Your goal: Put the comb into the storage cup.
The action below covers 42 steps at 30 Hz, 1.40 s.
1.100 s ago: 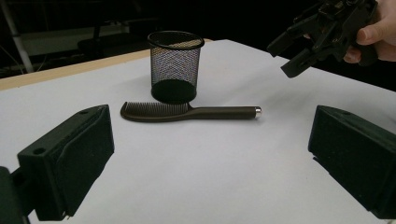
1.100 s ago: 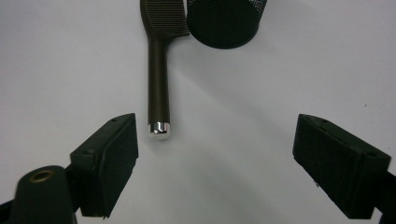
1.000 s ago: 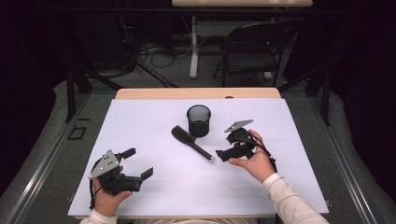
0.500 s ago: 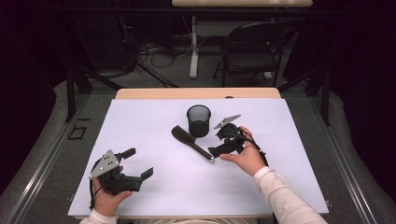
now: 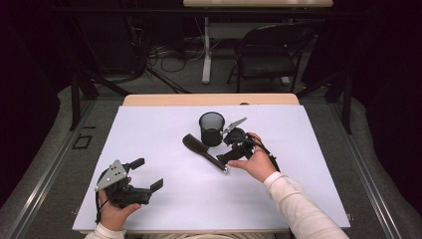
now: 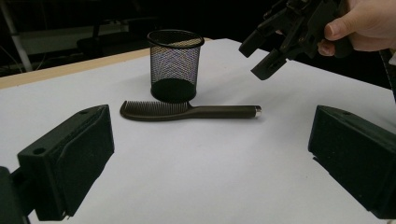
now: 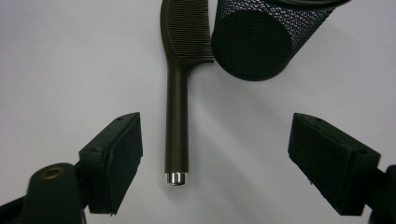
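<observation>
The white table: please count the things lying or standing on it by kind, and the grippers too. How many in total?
Comb: 1
Mesh cup: 1
Grippers: 2, the left gripper and the right gripper
Total: 4

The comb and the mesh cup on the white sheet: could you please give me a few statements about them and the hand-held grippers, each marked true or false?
1. The comb lies flat on the white sheet. True.
2. The mesh cup lies tipped on its side. False: it stands upright, open end up.
3. The right hand-held gripper is clamped on the comb's handle. False: its jaws stand open, apart from the handle, and have just been closing a little.
4. The comb's teeth end lies beside the cup's base. True.
5. The left hand-held gripper holds the cup. False: it is open with nothing between its jaws, near the sheet's front edge.
</observation>
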Each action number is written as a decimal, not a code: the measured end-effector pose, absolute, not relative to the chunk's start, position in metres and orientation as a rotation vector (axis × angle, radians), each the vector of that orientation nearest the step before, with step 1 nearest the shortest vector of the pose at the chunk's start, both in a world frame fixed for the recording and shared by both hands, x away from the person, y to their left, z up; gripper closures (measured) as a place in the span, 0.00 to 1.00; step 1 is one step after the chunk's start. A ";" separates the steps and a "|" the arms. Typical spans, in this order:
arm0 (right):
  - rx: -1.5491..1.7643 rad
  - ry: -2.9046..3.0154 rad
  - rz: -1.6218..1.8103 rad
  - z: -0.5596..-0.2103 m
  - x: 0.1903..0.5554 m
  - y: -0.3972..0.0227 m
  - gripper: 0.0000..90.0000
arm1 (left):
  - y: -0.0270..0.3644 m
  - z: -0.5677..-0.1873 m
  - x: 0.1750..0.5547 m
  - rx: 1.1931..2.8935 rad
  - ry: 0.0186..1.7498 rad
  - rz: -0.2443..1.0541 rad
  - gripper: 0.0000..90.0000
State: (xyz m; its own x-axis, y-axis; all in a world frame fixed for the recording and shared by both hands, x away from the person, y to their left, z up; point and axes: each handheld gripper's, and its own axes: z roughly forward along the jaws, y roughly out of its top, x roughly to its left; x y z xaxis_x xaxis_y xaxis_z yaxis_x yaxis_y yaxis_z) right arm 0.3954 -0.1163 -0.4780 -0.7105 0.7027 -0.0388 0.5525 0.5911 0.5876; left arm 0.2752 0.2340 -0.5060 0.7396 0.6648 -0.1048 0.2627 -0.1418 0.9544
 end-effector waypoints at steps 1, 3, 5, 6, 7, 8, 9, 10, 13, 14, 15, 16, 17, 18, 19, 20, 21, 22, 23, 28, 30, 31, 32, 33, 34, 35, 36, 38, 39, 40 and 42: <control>1.031 2.555 0.808 -0.478 0.395 -0.116 0.20 | 0.234 -0.506 0.275 1.721 0.740 0.411 0.01; 1.035 2.560 0.798 -0.477 0.397 -0.115 0.21 | 0.234 -0.506 0.275 1.723 0.740 0.411 0.01; 1.054 2.563 0.791 -0.475 0.399 -0.113 0.23 | 0.234 -0.506 0.275 1.723 0.742 0.410 0.01; 1.054 2.563 0.791 -0.475 0.399 -0.113 0.23 | 0.234 -0.506 0.275 1.723 0.742 0.410 0.01; 1.059 2.567 0.781 -0.474 0.400 -0.112 0.23 | 0.234 -0.506 0.275 1.722 0.743 0.411 0.01; 1.070 2.568 0.774 -0.474 0.401 -0.112 0.24 | 0.234 -0.506 0.275 1.722 0.742 0.411 0.01; 1.072 2.576 0.764 -0.473 0.402 -0.111 0.24 | 0.234 -0.506 0.276 1.722 0.742 0.410 0.01; 1.082 2.581 0.763 -0.473 0.403 -0.111 0.24 | 0.234 -0.506 0.276 1.722 0.743 0.410 0.01; 1.116 2.598 0.741 -0.472 0.407 -0.110 0.24 | 0.234 -0.507 0.276 1.723 0.741 0.406 0.01; 1.137 2.609 0.729 -0.471 0.409 -0.109 0.24 | 0.234 -0.507 0.276 1.723 0.741 0.406 0.01; 1.151 2.609 0.728 -0.471 0.410 -0.108 0.24 | 0.234 -0.507 0.276 1.724 0.741 0.406 0.01; 1.147 2.617 0.716 -0.472 0.411 -0.108 0.24 | 0.234 -0.507 0.276 1.724 0.742 0.405 0.01; 1.147 2.617 0.716 -0.472 0.411 -0.108 0.24 | 0.234 -0.507 0.276 1.724 0.742 0.405 0.01; 1.153 2.626 0.699 -0.472 0.412 -0.107 0.24 | 0.234 -0.507 0.276 1.725 0.743 0.406 0.01; 1.176 2.636 0.675 -0.472 0.414 -0.106 0.24 | 0.234 -0.507 0.276 1.725 0.743 0.406 0.01; 1.188 2.641 0.666 -0.472 0.415 -0.105 0.24 | 0.234 -0.507 0.276 1.726 0.744 0.405 0.01; 1.190 2.647 0.662 -0.473 0.416 -0.104 0.24 | 0.234 -0.507 0.276 1.727 0.744 0.404 0.01; 1.182 2.658 0.660 -0.473 0.418 -0.104 0.24 | 0.234 -0.507 0.276 1.727 0.744 0.404 0.01; 1.182 2.658 0.660 -0.473 0.418 -0.104 0.24 | 0.234 -0.507 0.276 1.727 0.744 0.404 0.01; 1.211 2.666 0.635 -0.475 0.420 -0.101 0.24 | 0.234 -0.507 0.276 1.730 0.747 0.402 0.01; 1.235 2.675 0.617 -0.475 0.420 -0.099 0.24 | 0.234 -0.507 0.276 1.730 0.747 0.402 0.01; 1.212 2.679 0.623 -0.476 0.421 -0.099 0.24 | 0.234 -0.507 0.277 1.732 0.746 0.402 0.01; 1.210 2.685 0.614 -0.476 0.422 -0.098 0.24 | 0.234 -0.507 0.277 1.733 0.746 0.401 0.01; 1.222 2.681 0.616 -0.477 0.422 -0.097 0.24 | 0.234 -0.507 0.277 1.731 0.747 0.401 0.01; 1.223 2.686 0.606 -0.477 0.422 -0.097 0.24 | 0.234 -0.507 0.277 1.732 0.747 0.400 0.01; 1.216 2.689 0.606 -0.477 0.423 -0.096 0.24 | 0.234 -0.507 0.277 1.731 0.748 0.400 0.01; 1.212 2.693 0.602 -0.478 0.424 -0.096 0.24 | 0.234 -0.507 0.277 1.731 0.748 0.400 0.01; 1.215 2.692 0.608 -0.480 0.424 -0.095 0.23 | 0.234 -0.507 0.277 1.731 0.748 0.399 0.01; 1.218 2.700 0.589 -0.480 0.425 -0.094 0.22 | 0.234 -0.507 0.277 1.731 0.748 0.399 0.01; 1.227 2.702 0.590 -0.481 0.425 -0.093 0.22 | 0.234 -0.507 0.277 1.729 0.751 0.398 0.01; 1.215 2.707 0.592 -0.482 0.425 -0.092 0.22 | 0.234 -0.507 0.277 1.731 0.750 0.394 0.01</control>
